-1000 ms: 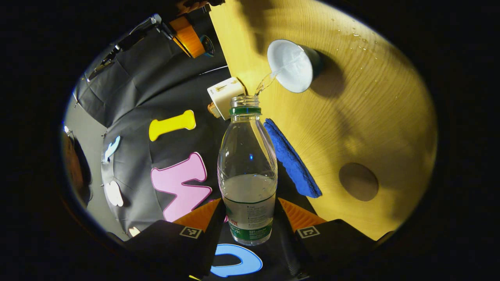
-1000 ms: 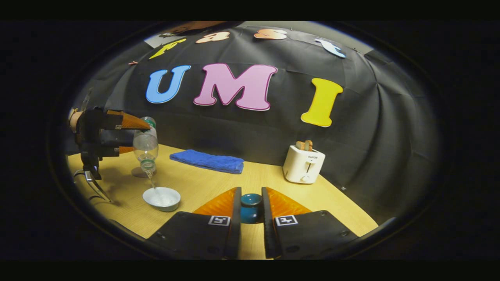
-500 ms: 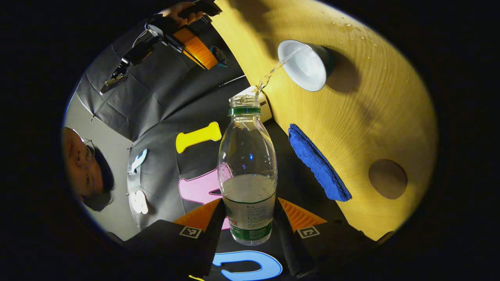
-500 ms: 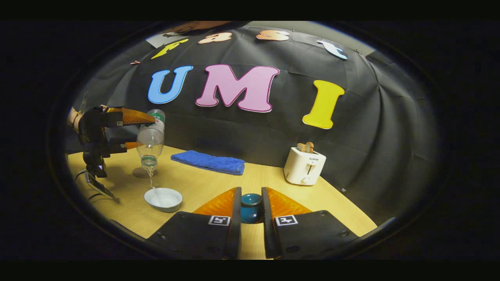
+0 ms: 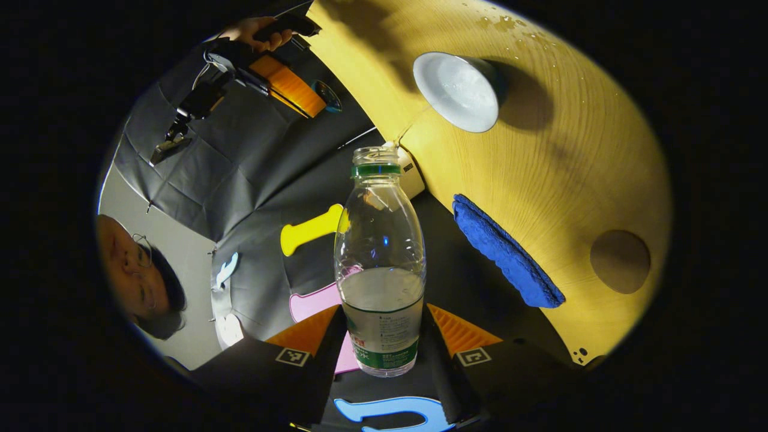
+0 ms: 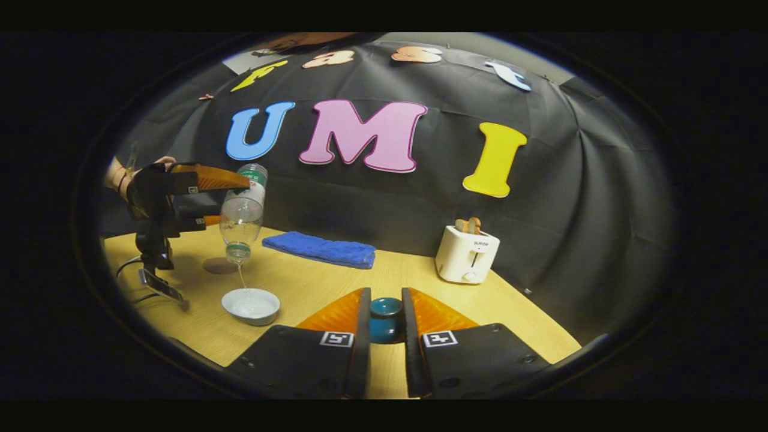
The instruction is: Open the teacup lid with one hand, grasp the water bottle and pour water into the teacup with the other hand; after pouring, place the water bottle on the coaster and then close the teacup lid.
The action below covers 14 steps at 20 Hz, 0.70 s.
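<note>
In the left gripper view, the left gripper [image 5: 384, 342] squeezes the water bottle [image 5: 380, 258] low on its body, one finger on each side. The bottle is tipped mouth down over the table [image 5: 576, 156]. A very thin line of water runs from its mouth toward the teacup [image 5: 459, 90], which sits open near the front edge of the table. Wet drops lie on the wood beside the cup.

What could go wrong: the bottle's mouth looks a little off from the middle of the cup, so more water could land on the table. The bottle is smooth, so it could slide in the fingers if the squeeze gets weak.

In the right gripper view, the right gripper [image 6: 384, 327] pinches the blue teacup lid [image 6: 385, 318] between its two fingers and holds it up above the table. The lid could drop if the fingers let go.

Farther back, the round coaster [image 5: 620, 262] lies flat, well apart from the cup. Behind it a blue cloth [image 6: 320, 248] lies along the back edge, and a white toaster [image 6: 467, 254] stands near the back right corner.
</note>
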{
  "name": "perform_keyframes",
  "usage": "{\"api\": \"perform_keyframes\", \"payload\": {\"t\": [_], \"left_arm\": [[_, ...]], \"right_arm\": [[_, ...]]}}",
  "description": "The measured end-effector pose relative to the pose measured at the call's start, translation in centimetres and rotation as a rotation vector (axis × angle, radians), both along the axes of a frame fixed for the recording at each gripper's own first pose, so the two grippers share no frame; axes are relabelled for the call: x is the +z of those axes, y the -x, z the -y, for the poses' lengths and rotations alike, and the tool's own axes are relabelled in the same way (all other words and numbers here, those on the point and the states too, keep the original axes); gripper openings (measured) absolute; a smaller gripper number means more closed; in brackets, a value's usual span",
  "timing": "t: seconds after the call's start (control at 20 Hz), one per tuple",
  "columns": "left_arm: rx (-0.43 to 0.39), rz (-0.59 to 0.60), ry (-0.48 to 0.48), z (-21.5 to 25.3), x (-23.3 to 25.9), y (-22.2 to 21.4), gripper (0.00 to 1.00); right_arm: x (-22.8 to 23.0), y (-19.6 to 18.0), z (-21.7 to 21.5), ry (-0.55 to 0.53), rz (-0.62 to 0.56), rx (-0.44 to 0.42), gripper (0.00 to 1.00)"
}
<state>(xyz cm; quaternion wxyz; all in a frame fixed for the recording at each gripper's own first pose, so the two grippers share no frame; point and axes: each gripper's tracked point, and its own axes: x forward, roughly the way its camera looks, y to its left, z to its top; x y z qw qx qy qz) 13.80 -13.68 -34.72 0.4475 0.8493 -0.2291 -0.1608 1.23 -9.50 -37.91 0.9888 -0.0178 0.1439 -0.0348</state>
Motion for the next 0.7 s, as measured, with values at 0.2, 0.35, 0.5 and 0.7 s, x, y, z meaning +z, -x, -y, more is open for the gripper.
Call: {"api": "perform_keyframes", "payload": {"t": [0.2,0.35,0.5,0.7], "left_arm": [[0.054,-0.044,0.012,-0.4,-0.6,-0.6,0.73],[0.113,-0.12,0.094,-1.0,-0.7,-0.5,0.73],[0.208,-0.239,0.206,-1.8,-1.9,-0.1,0.73],[0.421,-0.477,0.523,-4.9,-4.1,0.8,0.73]], "right_arm": [[0.1,0.0,0.0,-0.004,0.001,-0.003,0.27],[0.0,-0.1,0.0,-0.003,-0.001,0.0,0.27],[0.1,-0.2,-0.1,-0.005,-0.003,0.001,0.27],[0.2,-0.6,-0.3,-0.004,-0.003,0.006,0.27]]}}
